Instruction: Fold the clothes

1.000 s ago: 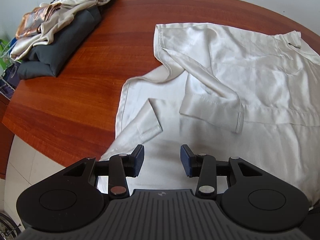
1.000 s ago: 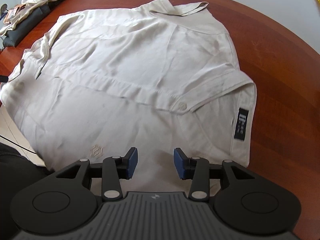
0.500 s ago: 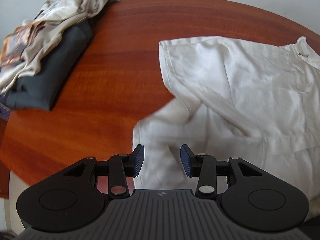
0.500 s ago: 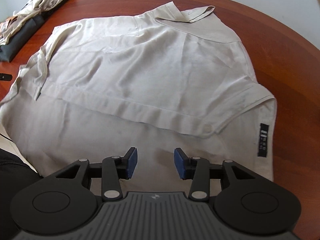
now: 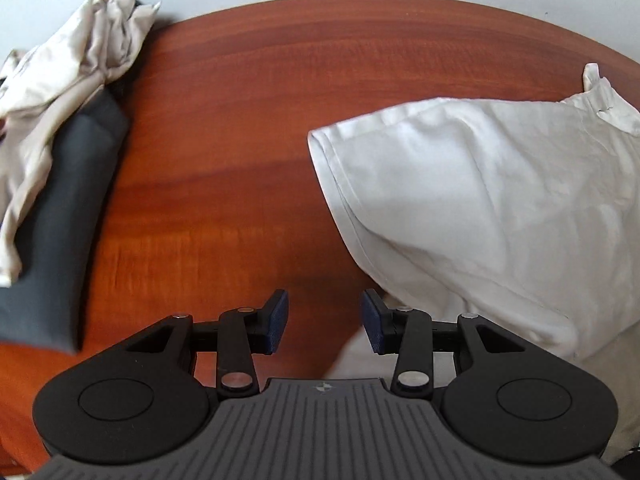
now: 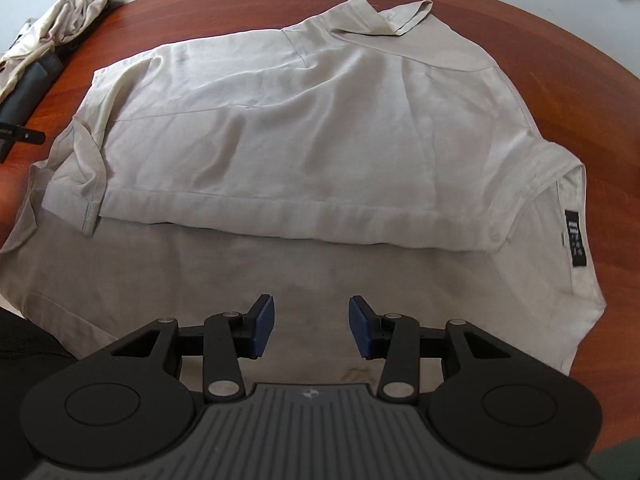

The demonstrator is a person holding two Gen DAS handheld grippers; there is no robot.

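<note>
A cream short-sleeved shirt (image 6: 304, 136) lies spread on the round wooden table (image 6: 560, 64), its far half folded toward me over the near half, collar (image 6: 400, 20) at the far side. In the left wrist view the same shirt (image 5: 480, 200) fills the right half. My left gripper (image 5: 324, 322) is open and empty, over bare wood just off the shirt's left edge. My right gripper (image 6: 311, 328) is open and empty above the shirt's near, single-layer part. A black label (image 6: 575, 238) shows at the shirt's right end.
A pile of clothes sits at the table's far left: a crumpled cream garment (image 5: 68, 92) on top of a folded dark grey one (image 5: 60, 232). Bare wood (image 5: 224, 160) lies between the pile and the shirt. A dark tool tip (image 6: 20, 134) shows at the right wrist view's left edge.
Both grippers have moved forward, still open. The left one swung left, off the shirt and over bare wood. The folded half now lies flatter in the right wrist view.
</note>
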